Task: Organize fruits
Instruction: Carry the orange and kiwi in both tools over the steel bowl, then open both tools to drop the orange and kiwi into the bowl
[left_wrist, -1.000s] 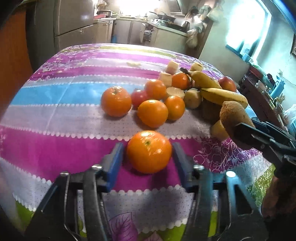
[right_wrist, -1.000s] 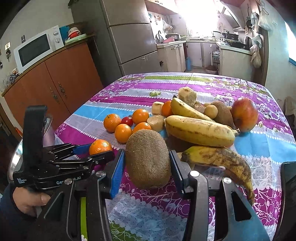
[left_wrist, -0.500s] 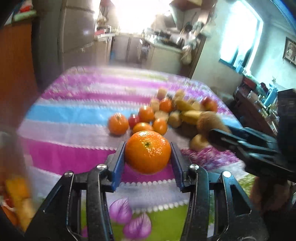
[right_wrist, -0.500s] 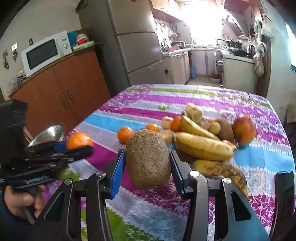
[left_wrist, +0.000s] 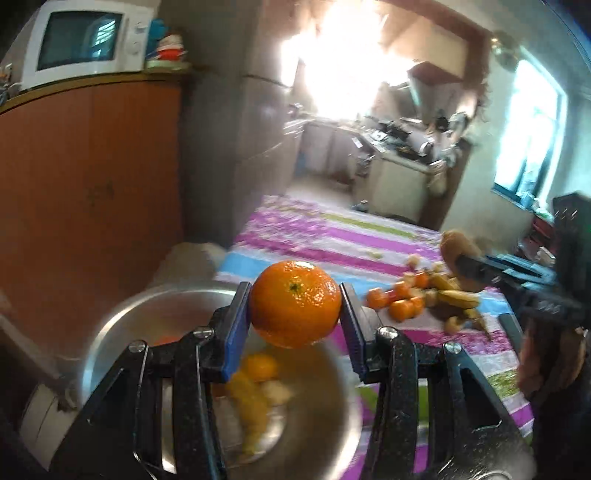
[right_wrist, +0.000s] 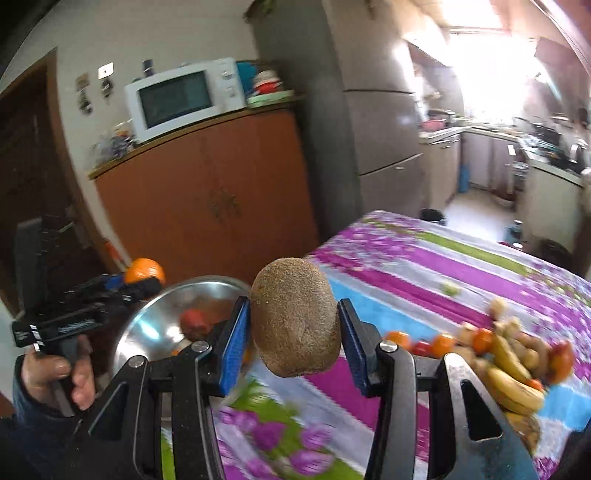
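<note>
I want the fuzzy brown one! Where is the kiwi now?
The kiwi is pinched in the right hand-held gripper, held in the air beside the metal bowl, above the table's near edge.

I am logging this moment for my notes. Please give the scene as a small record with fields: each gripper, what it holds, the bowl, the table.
left gripper: shut on the orange, held above the metal bowl
right gripper: shut on the kiwi, held in the air
bowl contents: some fruit already inside, blurred
table: striped cloth, with a pile of bananas and small oranges
</note>
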